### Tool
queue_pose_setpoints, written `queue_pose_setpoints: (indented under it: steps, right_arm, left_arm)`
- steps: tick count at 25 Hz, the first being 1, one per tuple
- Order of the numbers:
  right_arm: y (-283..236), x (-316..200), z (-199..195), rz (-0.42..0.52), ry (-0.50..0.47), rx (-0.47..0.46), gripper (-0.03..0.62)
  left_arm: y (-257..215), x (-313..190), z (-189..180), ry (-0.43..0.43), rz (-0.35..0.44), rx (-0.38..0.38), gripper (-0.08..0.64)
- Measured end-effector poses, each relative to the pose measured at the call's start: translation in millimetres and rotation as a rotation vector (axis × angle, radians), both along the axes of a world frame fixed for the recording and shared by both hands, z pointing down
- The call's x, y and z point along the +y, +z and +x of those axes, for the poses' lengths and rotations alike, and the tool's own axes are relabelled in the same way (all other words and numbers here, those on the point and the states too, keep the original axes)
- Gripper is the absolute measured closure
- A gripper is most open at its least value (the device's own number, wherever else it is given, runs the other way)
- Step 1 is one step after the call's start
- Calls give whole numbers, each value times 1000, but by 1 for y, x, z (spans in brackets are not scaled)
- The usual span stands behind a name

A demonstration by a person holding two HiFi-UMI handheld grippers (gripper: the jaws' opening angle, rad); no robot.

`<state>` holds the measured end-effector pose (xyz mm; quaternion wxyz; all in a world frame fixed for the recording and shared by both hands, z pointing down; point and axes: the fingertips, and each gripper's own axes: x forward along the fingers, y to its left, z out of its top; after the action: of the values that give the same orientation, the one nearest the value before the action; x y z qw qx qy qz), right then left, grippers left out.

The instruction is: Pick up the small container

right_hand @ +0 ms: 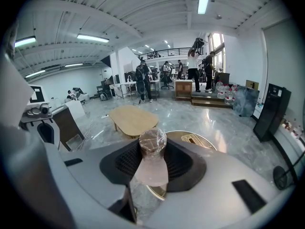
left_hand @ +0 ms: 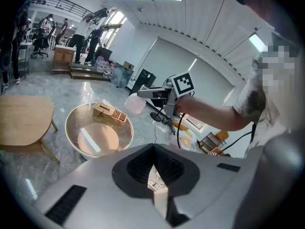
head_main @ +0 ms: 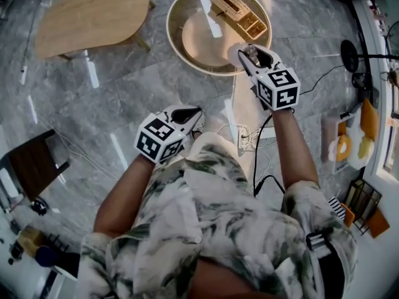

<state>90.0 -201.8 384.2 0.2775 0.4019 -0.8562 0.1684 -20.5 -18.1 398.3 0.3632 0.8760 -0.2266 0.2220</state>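
Short-sleeved shirt [head_main: 206, 210], pale with grey-green marbled print. Left gripper [head_main: 189, 113] and right gripper [head_main: 250, 55]: white shells, dark ribbed jaw pockets, black-and-white marker cube [head_main: 161, 139] on each. Black cable [head_main: 255, 161] off the right one.

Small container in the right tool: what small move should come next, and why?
Probably lift it a little higher, grip unchanged: the right tool is already clamped on the small container, which appears to hang just over the round tray's rim.
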Motion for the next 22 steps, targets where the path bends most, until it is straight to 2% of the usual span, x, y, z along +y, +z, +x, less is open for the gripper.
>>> queue_pose_setpoints:
  steps: [22]
  right_arm:
    - [17, -23, 4, -17, -35, 16, 436]
  left_arm:
    - [11, -22, 11, -20, -20, -3, 538]
